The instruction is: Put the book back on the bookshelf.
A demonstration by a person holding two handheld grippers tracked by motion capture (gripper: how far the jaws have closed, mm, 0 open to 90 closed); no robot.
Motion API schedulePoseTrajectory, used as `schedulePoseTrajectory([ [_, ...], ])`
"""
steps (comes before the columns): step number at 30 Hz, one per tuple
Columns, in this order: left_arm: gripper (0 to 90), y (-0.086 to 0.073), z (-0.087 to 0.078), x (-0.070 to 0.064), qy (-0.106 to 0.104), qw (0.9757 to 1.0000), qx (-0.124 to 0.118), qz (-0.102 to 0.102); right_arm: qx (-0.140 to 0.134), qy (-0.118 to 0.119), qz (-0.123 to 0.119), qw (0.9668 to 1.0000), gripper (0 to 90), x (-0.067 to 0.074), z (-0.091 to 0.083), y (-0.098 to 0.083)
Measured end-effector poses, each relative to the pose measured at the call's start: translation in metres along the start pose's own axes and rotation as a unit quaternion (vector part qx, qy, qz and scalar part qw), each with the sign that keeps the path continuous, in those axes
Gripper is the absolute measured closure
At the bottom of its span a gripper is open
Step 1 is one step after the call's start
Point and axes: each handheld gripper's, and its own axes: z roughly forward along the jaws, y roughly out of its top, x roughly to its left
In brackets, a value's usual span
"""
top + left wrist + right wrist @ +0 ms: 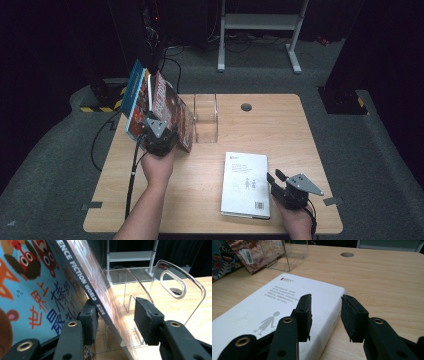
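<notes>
A blue picture book (pixel 132 100) and a Science Fiction World magazine (pixel 170 107) lean to the left against a clear acrylic stand (pixel 206 120). My left gripper (pixel 155 125) is at their lower edge. In the left gripper view its jaws (pixel 117 312) are open with the magazine's spine (pixel 82 272) running between them; the left pad is close to it and the right pad stands apart. A white book (pixel 245 182) lies flat on the table. My right gripper (pixel 276 176) hovers open at its right edge, one pad over the cover (pixel 262 312) and one over the table.
The wooden table (pixel 280 130) has a round cable hole (pixel 246 106) behind the stand. A black cable (pixel 132 170) trails from the left gripper off the front edge. A white metal frame (pixel 260 22) stands on the grey floor beyond the table.
</notes>
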Motion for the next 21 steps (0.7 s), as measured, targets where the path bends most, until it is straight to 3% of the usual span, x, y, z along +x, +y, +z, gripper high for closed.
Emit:
schedulePoseTrajectory([
  [21,54.7,-0.010,-0.013,0.002,-0.001,1.0000,0.001,0.003,0.001,0.001,-0.001,1.0000,60.2,0.002,0.000,0.000],
])
